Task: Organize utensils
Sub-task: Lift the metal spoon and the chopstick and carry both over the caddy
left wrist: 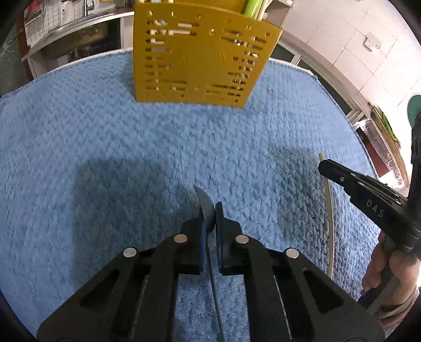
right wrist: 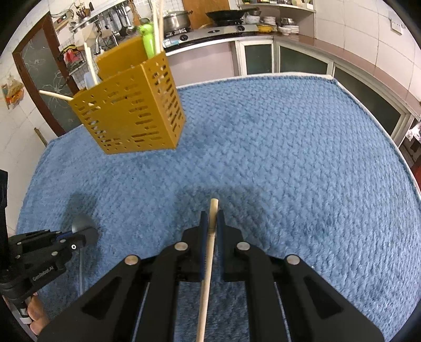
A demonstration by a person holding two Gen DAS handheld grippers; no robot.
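A yellow perforated utensil holder [left wrist: 200,58] stands upright on the blue towel [left wrist: 131,147]; it also shows in the right wrist view [right wrist: 131,113], holding chopsticks and a green-handled utensil [right wrist: 148,42]. My left gripper [left wrist: 210,213] is shut on a metal spoon [left wrist: 206,207], bowl end forward, above the towel; the spoon bowl [right wrist: 83,223] also shows in the right wrist view. My right gripper [right wrist: 212,218] is shut on a wooden chopstick [right wrist: 209,252], also seen at the right of the left wrist view [left wrist: 330,223].
A kitchen counter with a stove, pots and stacked bowls [right wrist: 223,23] runs behind the table. White cabinets [right wrist: 302,60] line the far side. The towel's edge [right wrist: 368,110] marks the table's right side.
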